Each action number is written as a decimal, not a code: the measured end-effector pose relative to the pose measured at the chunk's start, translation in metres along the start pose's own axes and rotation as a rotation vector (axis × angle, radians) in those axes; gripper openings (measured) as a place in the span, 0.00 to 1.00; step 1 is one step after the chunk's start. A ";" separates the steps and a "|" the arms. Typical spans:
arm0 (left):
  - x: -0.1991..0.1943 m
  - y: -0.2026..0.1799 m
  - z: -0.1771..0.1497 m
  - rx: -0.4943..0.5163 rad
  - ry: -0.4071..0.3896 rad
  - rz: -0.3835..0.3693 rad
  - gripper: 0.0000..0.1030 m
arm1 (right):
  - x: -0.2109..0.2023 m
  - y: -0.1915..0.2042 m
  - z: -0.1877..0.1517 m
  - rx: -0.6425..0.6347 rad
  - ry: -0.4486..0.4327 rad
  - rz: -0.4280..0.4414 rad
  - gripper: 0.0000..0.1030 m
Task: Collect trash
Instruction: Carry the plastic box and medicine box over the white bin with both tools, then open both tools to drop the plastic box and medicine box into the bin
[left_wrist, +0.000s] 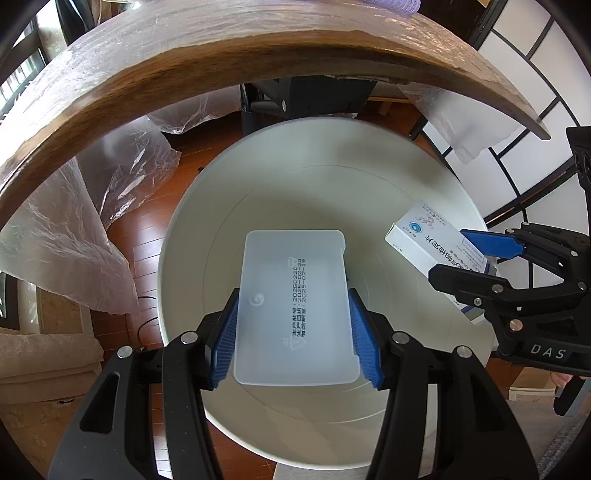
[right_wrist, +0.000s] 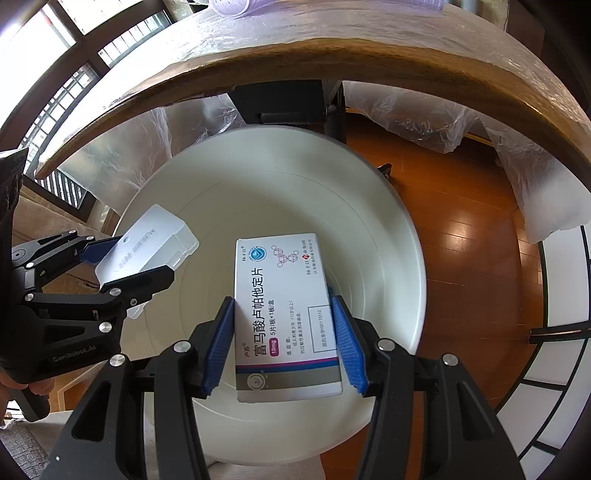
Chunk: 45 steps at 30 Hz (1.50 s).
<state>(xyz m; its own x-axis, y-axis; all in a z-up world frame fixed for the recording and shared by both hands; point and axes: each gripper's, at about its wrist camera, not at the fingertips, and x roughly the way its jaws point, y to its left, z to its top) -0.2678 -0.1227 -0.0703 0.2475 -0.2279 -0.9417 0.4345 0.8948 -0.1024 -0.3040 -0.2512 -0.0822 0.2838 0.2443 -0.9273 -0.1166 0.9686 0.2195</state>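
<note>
A round white bin (left_wrist: 192, 206) (right_wrist: 402, 236) stands on the wooden floor below both grippers, and nothing shows inside it. My left gripper (left_wrist: 293, 338) is shut on a translucent plastic box (left_wrist: 295, 306) with a printed date, held over the bin's mouth. My right gripper (right_wrist: 283, 345) is shut on a white medicine carton (right_wrist: 284, 314) with black print, also above the bin. Each gripper shows in the other's view: the right gripper (left_wrist: 461, 254) holds its carton (left_wrist: 421, 236) at the bin's right rim, the left gripper (right_wrist: 129, 258) its plastic box (right_wrist: 147, 240) at the left rim.
A wooden table edge (left_wrist: 221, 62) (right_wrist: 332, 51) covered in clear plastic film arches above the bin. Plastic sheeting (left_wrist: 74, 221) (right_wrist: 535, 184) hangs down beside it. A black chair base (left_wrist: 295, 96) stands behind the bin. A white screen with black bars (right_wrist: 561, 295) is at the right.
</note>
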 end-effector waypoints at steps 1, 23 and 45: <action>0.000 -0.001 0.000 0.000 0.002 0.001 0.54 | 0.001 0.000 0.001 -0.002 0.002 0.001 0.50; 0.014 0.001 0.010 0.006 0.034 0.005 0.54 | 0.012 -0.002 0.006 -0.018 0.042 0.000 0.50; -0.029 -0.003 0.015 0.036 -0.080 0.002 0.85 | -0.065 -0.008 0.016 -0.047 -0.148 0.005 0.74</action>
<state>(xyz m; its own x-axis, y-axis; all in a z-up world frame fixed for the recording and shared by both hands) -0.2633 -0.1251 -0.0381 0.3166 -0.2572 -0.9130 0.4642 0.8814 -0.0874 -0.3059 -0.2737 -0.0187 0.4199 0.2567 -0.8705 -0.1620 0.9649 0.2064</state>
